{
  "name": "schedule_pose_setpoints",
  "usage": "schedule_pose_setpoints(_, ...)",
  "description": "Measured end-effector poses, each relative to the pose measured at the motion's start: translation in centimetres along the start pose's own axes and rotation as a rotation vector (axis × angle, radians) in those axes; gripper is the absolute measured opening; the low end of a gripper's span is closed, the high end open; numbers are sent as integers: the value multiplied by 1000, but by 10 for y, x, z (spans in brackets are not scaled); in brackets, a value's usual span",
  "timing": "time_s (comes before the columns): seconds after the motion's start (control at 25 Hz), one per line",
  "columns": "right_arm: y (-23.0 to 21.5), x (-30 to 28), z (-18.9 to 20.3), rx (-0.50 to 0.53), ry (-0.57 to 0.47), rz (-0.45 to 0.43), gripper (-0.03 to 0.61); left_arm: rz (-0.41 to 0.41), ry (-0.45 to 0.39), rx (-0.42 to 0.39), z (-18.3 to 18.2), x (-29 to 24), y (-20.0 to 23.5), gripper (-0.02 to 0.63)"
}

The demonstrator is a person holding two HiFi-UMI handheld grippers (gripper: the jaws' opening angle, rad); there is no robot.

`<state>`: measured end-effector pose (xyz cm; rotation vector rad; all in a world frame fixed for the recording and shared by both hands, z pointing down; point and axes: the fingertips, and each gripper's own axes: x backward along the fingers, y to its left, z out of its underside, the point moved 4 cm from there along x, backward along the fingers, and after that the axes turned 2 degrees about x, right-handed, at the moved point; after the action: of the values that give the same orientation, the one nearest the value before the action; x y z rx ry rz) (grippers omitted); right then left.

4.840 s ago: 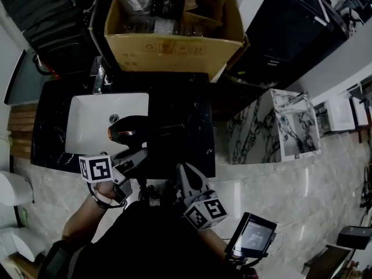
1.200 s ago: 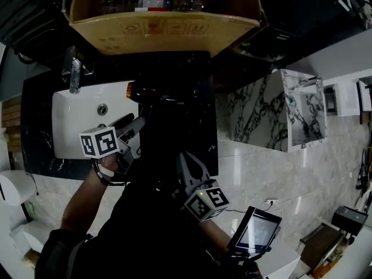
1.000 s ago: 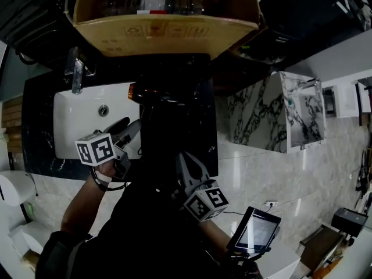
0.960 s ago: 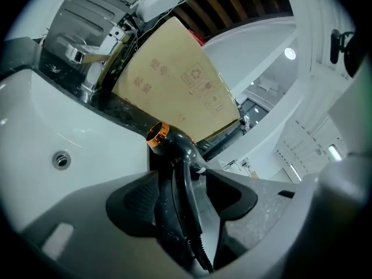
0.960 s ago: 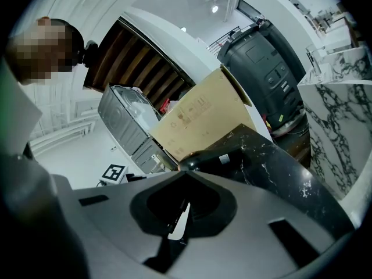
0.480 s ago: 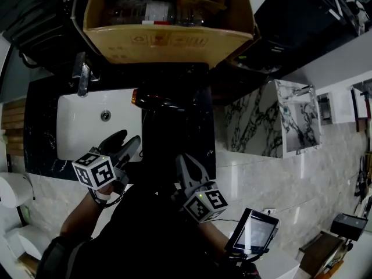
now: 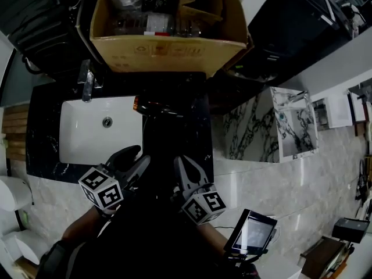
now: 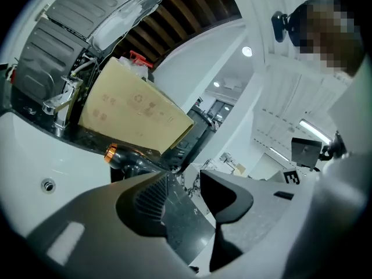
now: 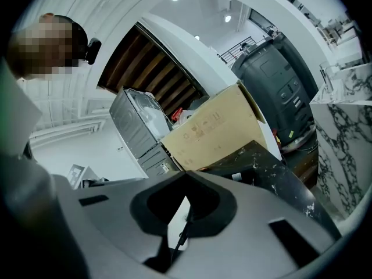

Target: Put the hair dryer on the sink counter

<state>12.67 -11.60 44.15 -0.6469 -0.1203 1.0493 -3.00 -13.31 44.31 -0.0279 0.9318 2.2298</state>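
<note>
Your left gripper (image 7: 135,159) hangs over the front edge of the counter (image 7: 195,127). Your right gripper (image 7: 186,168) is just beside it, nearer your body. From the head view you can't read either pair of jaws; each gripper's own view settles it.

In the left gripper view the jaws stand apart with nothing between them, and they have just been closing a little. In the right gripper view the tips meet. Only a pale slit is left between them, crossed by a dark line too thin to identify.

The hair dryer (image 7: 156,106) lies on the dark marbled counter. It is just right of the white basin (image 7: 87,138), in front of the box (image 7: 168,42) and apart from both grippers. From above it is a dark shape nearly lost against the counter, with a spot of orange at its left end. The left gripper view shows more: a glossy dark barrel lying level, with an orange ring round the end that points toward the basin.

Beyond the basin stands the faucet (image 7: 87,86).
</note>
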Motion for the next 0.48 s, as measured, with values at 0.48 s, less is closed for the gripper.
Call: schedule_pose_setpoints(0.48,10,8,-7,49,-19,-13,-5,70,-25,-35,1,3,-28,2)
